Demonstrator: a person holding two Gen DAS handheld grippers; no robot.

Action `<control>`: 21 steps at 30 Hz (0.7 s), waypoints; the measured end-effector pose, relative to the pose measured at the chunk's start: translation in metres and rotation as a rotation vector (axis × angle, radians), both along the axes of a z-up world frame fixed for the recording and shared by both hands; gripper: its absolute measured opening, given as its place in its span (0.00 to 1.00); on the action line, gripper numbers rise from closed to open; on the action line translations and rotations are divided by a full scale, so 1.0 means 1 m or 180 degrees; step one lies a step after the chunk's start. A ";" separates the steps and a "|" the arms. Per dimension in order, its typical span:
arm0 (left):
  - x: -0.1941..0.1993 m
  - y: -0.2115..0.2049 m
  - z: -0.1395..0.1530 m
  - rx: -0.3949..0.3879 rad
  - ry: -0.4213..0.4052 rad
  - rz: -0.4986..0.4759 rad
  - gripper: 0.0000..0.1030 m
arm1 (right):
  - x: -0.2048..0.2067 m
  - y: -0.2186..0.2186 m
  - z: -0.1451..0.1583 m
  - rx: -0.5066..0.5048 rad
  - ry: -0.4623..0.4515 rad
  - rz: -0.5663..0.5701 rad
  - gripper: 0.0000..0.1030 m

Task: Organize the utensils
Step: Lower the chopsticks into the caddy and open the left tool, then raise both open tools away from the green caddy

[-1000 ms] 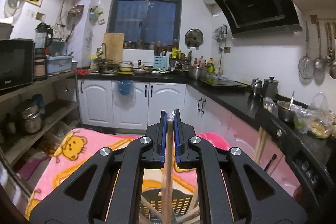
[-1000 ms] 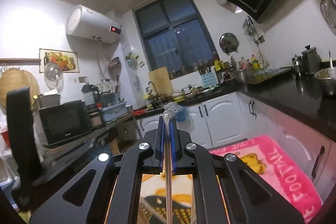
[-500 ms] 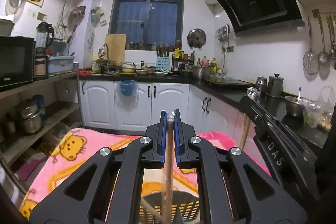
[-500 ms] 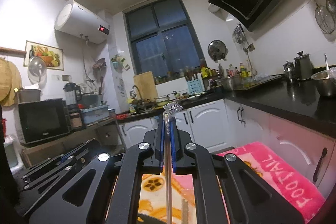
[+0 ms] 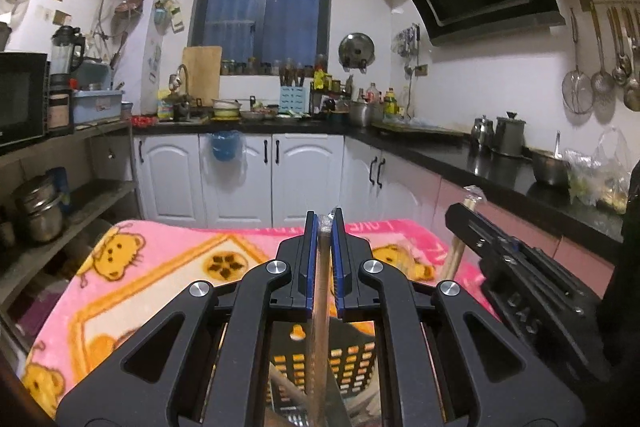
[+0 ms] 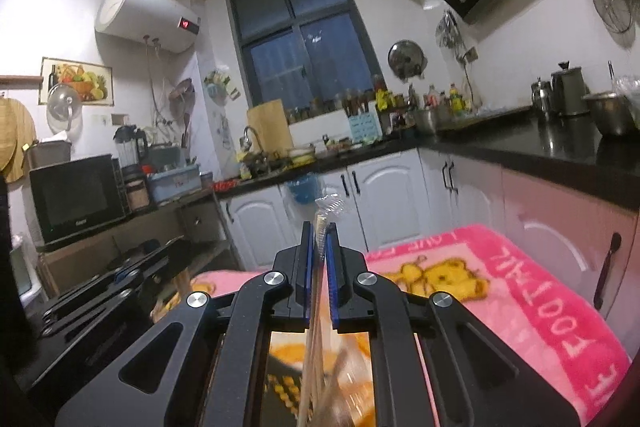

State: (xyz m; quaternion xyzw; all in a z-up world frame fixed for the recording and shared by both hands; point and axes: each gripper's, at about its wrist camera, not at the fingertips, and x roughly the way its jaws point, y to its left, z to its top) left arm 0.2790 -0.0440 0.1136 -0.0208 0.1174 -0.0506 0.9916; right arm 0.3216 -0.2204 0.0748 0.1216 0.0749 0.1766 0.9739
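Clamping a wrapped pair of chopsticks (image 5: 322,307) upright between its pads, the left gripper (image 5: 323,227) is hanging over a slotted basket (image 5: 352,359) on the pink blanket (image 5: 168,259). The right gripper (image 6: 319,233), jaws opening, is standing beside it with another wrapped pair (image 6: 320,227) between its pads above the basket.

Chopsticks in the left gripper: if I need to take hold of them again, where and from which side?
Near the top end, probably, as the left gripper has them now: the wrapped chopsticks stand nearly upright, lower ends over the black basket. Come level from the side, pads flat on the slim shaft, so the long lower part hangs free to drop in.
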 end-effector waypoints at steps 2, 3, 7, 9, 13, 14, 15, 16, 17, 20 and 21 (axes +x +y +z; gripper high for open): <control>0.000 -0.003 -0.003 0.0031 0.0062 -0.0016 0.04 | -0.007 -0.004 -0.001 -0.0018 0.0083 0.0089 0.14; -0.001 -0.005 -0.005 0.0050 0.0092 -0.0024 0.04 | -0.011 -0.006 -0.001 -0.0030 0.0100 0.0111 0.19; -0.005 -0.007 -0.007 0.0058 0.0175 -0.0039 0.09 | -0.026 -0.013 0.001 -0.0101 0.0189 0.0154 0.37; -0.007 -0.006 -0.007 0.0046 0.0253 -0.0025 0.15 | -0.033 -0.016 0.001 -0.0187 0.0278 0.0084 0.38; -0.011 -0.002 -0.008 0.0027 0.0393 -0.0064 0.27 | -0.041 -0.026 -0.002 -0.0250 0.0480 0.0106 0.44; -0.012 -0.001 -0.008 0.0011 0.0414 -0.0064 0.30 | -0.044 -0.028 -0.002 -0.0276 0.0524 0.0090 0.45; -0.014 0.000 -0.008 0.0006 0.0457 -0.0083 0.33 | -0.046 -0.030 -0.003 -0.0289 0.0552 0.0095 0.46; -0.015 -0.001 -0.008 0.0004 0.0481 -0.0103 0.38 | -0.048 -0.031 -0.004 -0.0298 0.0580 0.0108 0.47; -0.018 -0.001 -0.008 0.0001 0.0499 -0.0123 0.43 | -0.051 -0.033 -0.004 -0.0318 0.0610 0.0115 0.47; -0.026 -0.003 -0.007 0.0025 0.0555 -0.0181 0.51 | -0.058 -0.038 -0.004 -0.0352 0.0663 0.0120 0.51; -0.028 -0.003 -0.006 0.0010 0.0568 -0.0202 0.53 | -0.061 -0.040 -0.004 -0.0370 0.0682 0.0127 0.54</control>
